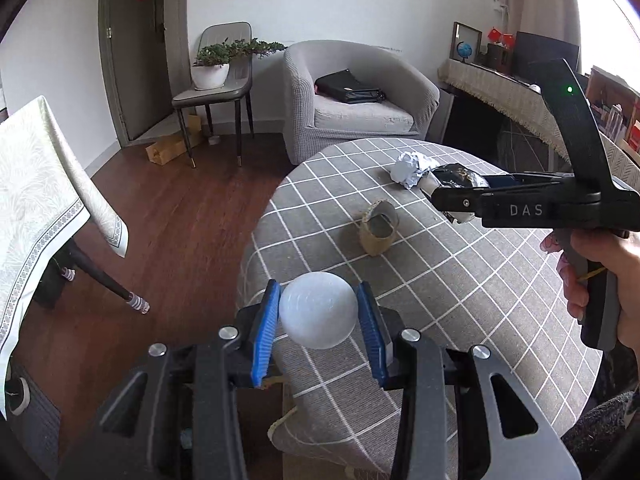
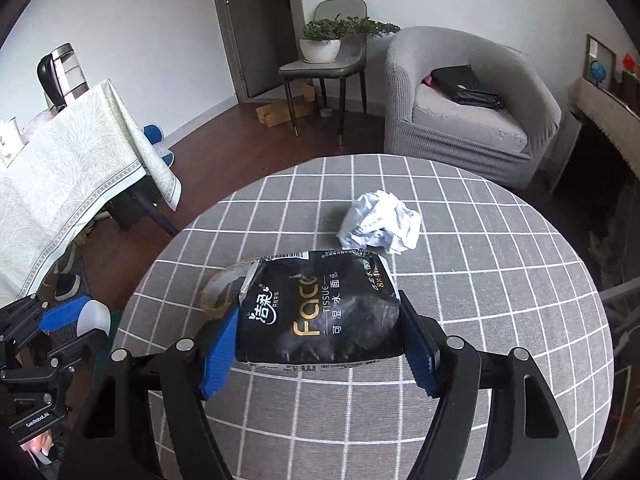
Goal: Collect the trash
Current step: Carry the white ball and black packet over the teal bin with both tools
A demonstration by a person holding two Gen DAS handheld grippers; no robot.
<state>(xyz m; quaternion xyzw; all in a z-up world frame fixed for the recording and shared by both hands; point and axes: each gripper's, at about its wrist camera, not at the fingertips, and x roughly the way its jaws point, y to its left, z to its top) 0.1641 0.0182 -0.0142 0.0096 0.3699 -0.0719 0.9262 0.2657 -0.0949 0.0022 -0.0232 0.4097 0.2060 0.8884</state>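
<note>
My left gripper (image 1: pixel 319 312) is shut on a white translucent plastic cup (image 1: pixel 319 310), held over the near left edge of the round table (image 1: pixel 460 300). It also shows at the left of the right wrist view (image 2: pixel 86 322). My right gripper (image 2: pixel 320 320) is shut on a black tissue pack (image 2: pixel 320 308) above the table; it shows from the side in the left wrist view (image 1: pixel 452 196). A crumpled white paper ball (image 1: pixel 412 168) (image 2: pixel 380 224) lies further back. A torn cardboard tube (image 1: pixel 378 228) lies mid-table, partly hidden behind the pack (image 2: pixel 220 288).
The round table has a grey checked cloth (image 2: pixel 480 280). A second table with a pale cloth (image 2: pixel 68 176) stands to the left, holding a kettle (image 2: pixel 62 72). A grey armchair (image 2: pixel 468 108) with a black bag (image 2: pixel 464 84), a chair with a plant (image 2: pixel 324 40) and a cardboard box (image 2: pixel 280 112) are beyond.
</note>
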